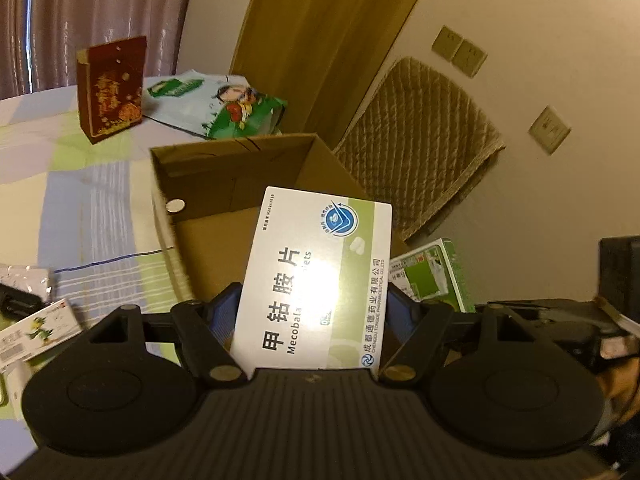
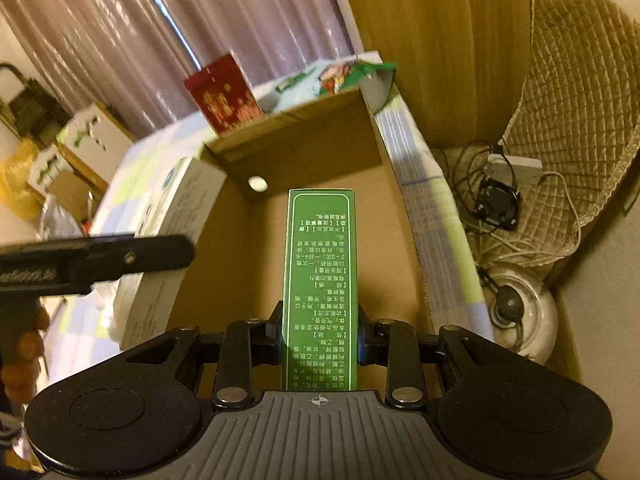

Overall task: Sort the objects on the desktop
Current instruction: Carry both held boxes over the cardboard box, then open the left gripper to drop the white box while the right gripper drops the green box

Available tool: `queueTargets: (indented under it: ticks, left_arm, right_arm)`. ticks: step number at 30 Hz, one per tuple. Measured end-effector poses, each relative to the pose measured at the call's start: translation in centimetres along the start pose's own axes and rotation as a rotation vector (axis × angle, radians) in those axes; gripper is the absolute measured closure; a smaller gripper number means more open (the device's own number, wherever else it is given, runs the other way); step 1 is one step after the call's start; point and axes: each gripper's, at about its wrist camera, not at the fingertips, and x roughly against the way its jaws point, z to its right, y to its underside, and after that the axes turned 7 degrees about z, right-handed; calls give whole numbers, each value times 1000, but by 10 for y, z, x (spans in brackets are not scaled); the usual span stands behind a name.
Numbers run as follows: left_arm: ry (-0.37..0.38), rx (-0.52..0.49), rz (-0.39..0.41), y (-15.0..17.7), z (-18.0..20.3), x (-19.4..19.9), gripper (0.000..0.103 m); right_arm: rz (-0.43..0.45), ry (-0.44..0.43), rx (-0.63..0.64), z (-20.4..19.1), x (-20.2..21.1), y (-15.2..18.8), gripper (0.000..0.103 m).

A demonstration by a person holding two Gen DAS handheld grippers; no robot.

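Between the left fingers we read "甲钴胺片" and "Mecobala…" on the white medicine box [image 1: 316,284], with "成都通德药业有限公司" along its green edge. Between the right fingers, the green box [image 2: 319,280] carries upside-down white Chinese print, including "功能主治" and "用法用量".

The things rest on a bed [image 1: 92,208] covered with a checked sheet in pale lilac, green and white. An open cardboard box [image 1: 224,168] sits on it near the edge, with a round hole in one wall. Behind the box a red carton [image 1: 112,88] stands upright, and just beside that a green and white printed bag [image 1: 216,104] lies flat, its edge reaching behind the box's rear wall. Toward the near side, well apart from the carton, a small white packet [image 1: 34,332] with a green cartoon figure lies on the sheet, with a crinkled foil pack [image 1: 24,278] just beyond it.
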Motion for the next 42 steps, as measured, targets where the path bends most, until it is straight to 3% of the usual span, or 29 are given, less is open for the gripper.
queueTargets:
  ticks: [5,12,21,25,42]
  left_arm:
    - [-59,-38,-64,7,3,-32,33]
    - [-119,-113,-142,20,14,-61,33]
    - [-140,-144,-177,22,16,-72,32]
    - [-148,-159,-191,22,18,-76,26]
    - [-151,-153,-173,24,20,-58,23]
  right_arm:
    - [-48,62,95,1,-20,7,73]
    - [-62,56,118,9,-27,10,73]
    - [-73,50,110,9,-25,7,73]
    - [-84,51,118,8,-23,6,73]
    - [-91,83,191,2,-25,11,73]
